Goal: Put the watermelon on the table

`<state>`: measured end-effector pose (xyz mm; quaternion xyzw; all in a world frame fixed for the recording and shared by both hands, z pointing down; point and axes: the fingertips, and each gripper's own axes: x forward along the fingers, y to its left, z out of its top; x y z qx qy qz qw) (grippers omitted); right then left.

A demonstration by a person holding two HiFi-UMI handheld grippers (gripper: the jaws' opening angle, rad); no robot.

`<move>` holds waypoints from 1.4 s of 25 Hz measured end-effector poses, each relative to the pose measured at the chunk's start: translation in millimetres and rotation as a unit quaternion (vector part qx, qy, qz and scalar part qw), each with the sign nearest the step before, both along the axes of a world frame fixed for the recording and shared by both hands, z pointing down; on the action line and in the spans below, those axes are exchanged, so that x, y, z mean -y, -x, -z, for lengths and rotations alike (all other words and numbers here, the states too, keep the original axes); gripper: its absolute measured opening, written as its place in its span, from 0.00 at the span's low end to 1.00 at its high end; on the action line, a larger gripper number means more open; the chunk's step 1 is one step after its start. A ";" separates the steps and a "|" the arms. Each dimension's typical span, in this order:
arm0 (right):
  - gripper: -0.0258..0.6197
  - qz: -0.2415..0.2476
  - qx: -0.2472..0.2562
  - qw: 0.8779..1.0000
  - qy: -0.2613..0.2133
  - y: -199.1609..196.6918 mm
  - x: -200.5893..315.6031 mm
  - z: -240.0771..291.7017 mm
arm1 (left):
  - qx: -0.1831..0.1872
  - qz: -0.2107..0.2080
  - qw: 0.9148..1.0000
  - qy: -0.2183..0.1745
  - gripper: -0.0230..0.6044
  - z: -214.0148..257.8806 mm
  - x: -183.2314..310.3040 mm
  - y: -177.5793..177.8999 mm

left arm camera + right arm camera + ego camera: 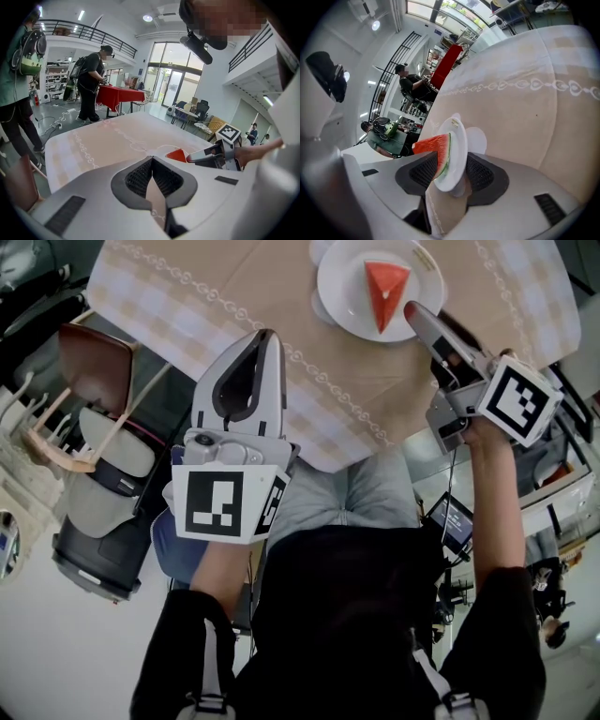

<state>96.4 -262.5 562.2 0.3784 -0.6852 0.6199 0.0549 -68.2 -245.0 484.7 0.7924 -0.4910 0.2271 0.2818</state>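
Observation:
A red wedge of watermelon (385, 289) lies on a white plate (342, 282) that rests on the beige-clothed table (281, 296). My right gripper (412, 307) reaches the plate's near right edge. In the right gripper view it (449, 169) stands open with the plate's rim (458, 140) and the watermelon (431, 145) in the gap, the pads clear of both. My left gripper (265, 334) hovers over the table's near edge, left of the plate, shut and empty. From the left gripper view its tips (151, 160) meet, with the watermelon (178, 155) and right gripper (197, 158) beyond.
A wooden chair (94, 381) stands at the table's left side, with a grey bag and a black bin (103, 521) on the floor near it. A second white disc (480, 139) peeks out behind the plate. People (91, 82) stand by a red-clothed table (117, 96) far off.

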 end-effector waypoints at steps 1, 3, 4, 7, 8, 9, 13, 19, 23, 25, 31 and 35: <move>0.33 0.005 -0.004 1.000 0.000 -1.2 -1.7 0.0 | 0.000 0.000 1.000 0.000 0.05 0.7 0.4 -0.2; 0.33 0.005 -0.012 1.000 0.004 -7.0 -5.1 -1.1 | 0.000 0.000 1.000 -0.001 0.05 2.6 0.8 -1.4; 0.33 0.003 -0.013 1.000 0.007 -10.4 -7.0 -1.5 | 0.000 -0.002 1.000 -0.001 0.05 3.8 0.9 -2.5; 0.33 0.009 -0.007 1.000 -0.001 -12.1 -8.2 2.2 | 0.000 -0.007 1.000 -0.007 0.05 8.3 2.3 -6.8; 0.33 0.013 -0.008 1.000 -0.005 -11.4 -7.6 3.7 | -0.001 -0.008 1.000 -0.009 0.05 9.9 3.0 -8.3; 0.33 0.016 -0.009 1.000 -0.007 -11.4 -7.4 5.0 | -0.002 -0.009 1.000 -0.010 0.05 11.5 3.2 -9.8; 0.33 0.010 -0.017 1.000 -0.009 -19.7 -9.2 12.8 | -0.004 -0.017 1.000 -0.015 0.05 20.5 1.7 -15.0; 0.31 0.011 -0.023 0.999 -0.028 -23.3 -8.1 35.0 | 0.001 -0.026 0.999 -0.024 0.05 33.9 1.8 -15.1; 0.22 0.019 -0.026 0.998 -0.055 -16.5 -6.0 61.8 | 0.000 -0.026 0.999 -0.038 0.05 52.6 4.3 -16.3; 0.16 0.020 -0.031 0.997 -0.074 -14.8 -3.9 78.1 | -0.003 -0.027 0.999 -0.047 0.06 64.3 5.6 -18.1; 0.06 0.029 -0.014 0.991 -0.133 -4.2 2.0 134.4 | -0.008 -0.032 0.997 -0.072 0.05 96.8 5.3 -20.6; 0.06 0.060 -0.048 0.980 -0.185 6.0 -2.1 168.3 | -0.003 -0.028 0.996 -0.087 0.05 116.6 1.1 -14.9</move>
